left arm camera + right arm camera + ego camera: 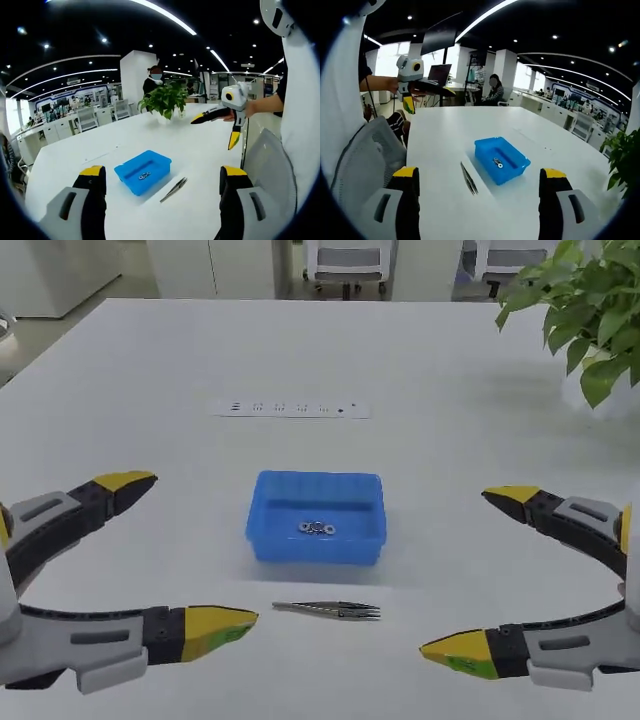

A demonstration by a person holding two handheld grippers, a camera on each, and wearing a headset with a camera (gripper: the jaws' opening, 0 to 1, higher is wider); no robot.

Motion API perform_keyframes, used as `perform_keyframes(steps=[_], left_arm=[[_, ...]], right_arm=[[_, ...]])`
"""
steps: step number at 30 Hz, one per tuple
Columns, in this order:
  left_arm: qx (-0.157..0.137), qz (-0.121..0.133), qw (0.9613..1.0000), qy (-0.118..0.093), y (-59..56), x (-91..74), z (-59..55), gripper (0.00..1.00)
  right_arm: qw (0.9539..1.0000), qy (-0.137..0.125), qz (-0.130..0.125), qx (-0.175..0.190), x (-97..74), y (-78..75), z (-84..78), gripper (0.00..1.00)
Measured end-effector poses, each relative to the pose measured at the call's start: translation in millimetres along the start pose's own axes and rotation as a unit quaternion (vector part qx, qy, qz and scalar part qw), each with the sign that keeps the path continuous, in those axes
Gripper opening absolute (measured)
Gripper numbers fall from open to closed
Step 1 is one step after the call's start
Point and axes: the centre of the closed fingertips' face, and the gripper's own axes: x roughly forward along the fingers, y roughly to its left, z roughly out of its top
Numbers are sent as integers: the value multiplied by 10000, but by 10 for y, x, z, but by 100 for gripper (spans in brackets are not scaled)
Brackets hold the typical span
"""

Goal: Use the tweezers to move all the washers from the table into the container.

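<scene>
Scanning the table (450, 390) for strays seems wise: washers (317, 528) lie in the container (318, 480), tweezers (330, 610) at its 6 o'clock; left gripper (200, 550) and right gripper (456, 572) gape empty.

You are in a big open office. You work at a long white table (450, 470). Office chairs (345, 265) stand at the top of the head view, and a green plant (590, 310) sits at its upper right. In the left gripper view, rows of desks (55, 127) line the left side under long ceiling lights (165, 17). In the right gripper view, a laptop (439, 74) sits at the upper left, and a person (495, 89) sits near the top middle.
</scene>
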Motion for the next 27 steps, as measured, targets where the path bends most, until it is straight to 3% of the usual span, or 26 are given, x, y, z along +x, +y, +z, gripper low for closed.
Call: perform_keyframes(steps=[4, 6, 8, 9, 15, 24, 27], left_arm=[[21, 42, 10000, 31, -72, 30, -50, 100], [-26, 185, 9997, -132, -60, 53, -18, 100], [-164, 101, 9995, -255, -141, 83, -12, 100], [-169, 199, 9993, -266, -141, 99, -36, 100], [-213, 190, 9994, -179, -189, 115, -140, 100], [-350, 364, 9985, -197, -21, -13, -86, 100], [-252, 380, 9989, -127, -2, -35, -80, 99]], right_arm=[[10000, -28, -1, 21, -29, 12, 11, 100], [10000, -46, -22, 54, -45, 16, 11, 100], [9999, -74, -3, 93, -54, 30, 12, 100], [9999, -58, 13, 81, -58, 39, 4, 100], [9999, -13, 83, 66, -39, 89, -6, 100], [9999, -53, 141, -1, -4, 128, 52, 100], [9999, -76, 134, -33, -8, 125, 73, 100]])
